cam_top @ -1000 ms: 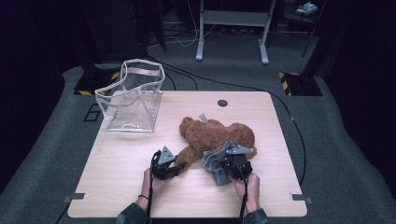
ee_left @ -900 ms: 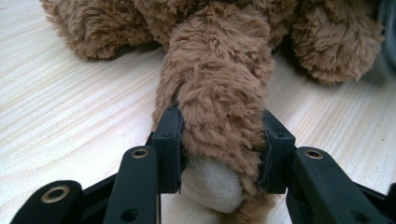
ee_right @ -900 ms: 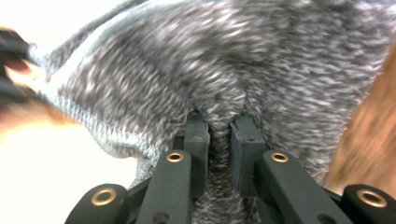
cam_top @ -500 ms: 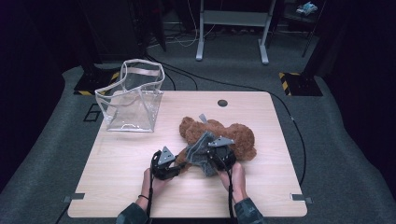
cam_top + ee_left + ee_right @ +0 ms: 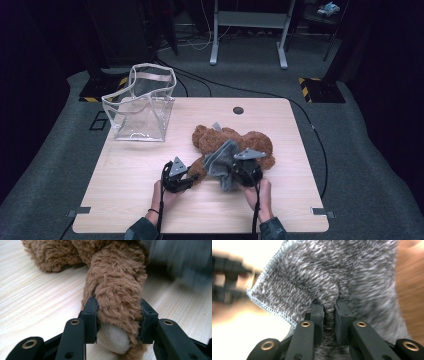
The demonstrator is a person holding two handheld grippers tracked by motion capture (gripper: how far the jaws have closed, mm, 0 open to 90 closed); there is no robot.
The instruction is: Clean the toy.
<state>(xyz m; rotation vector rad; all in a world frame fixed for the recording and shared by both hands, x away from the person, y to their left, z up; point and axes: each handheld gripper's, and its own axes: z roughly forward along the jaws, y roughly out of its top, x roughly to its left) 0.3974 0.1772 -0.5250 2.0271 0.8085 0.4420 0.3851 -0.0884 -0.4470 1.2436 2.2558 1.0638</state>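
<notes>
Teddy bear [image 5: 235, 145]: brown plush, lying mid-table [image 5: 125, 200], right of clear bag [image 5: 140, 107]. Left gripper [image 5: 117, 320]: own view shows jaws clamped on bear's leg, pale sole showing. Right gripper [image 5: 329, 312]: own view shows jaws pinched on fold of grey knit cloth [image 5: 317, 277]. High view adds cloth draped over bear's body.

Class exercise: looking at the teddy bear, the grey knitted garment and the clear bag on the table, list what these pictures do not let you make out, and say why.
- Teddy bear face: high view, too small, partly under the grey knitted garment.
- Garment's type and full shape: right gripper view, cut off by edges, blurred.
- Limb tip held by the left hand-held gripper: left gripper view, cut off at the bottom edge.
- Clear bag contents: high view, too small to tell.
</notes>
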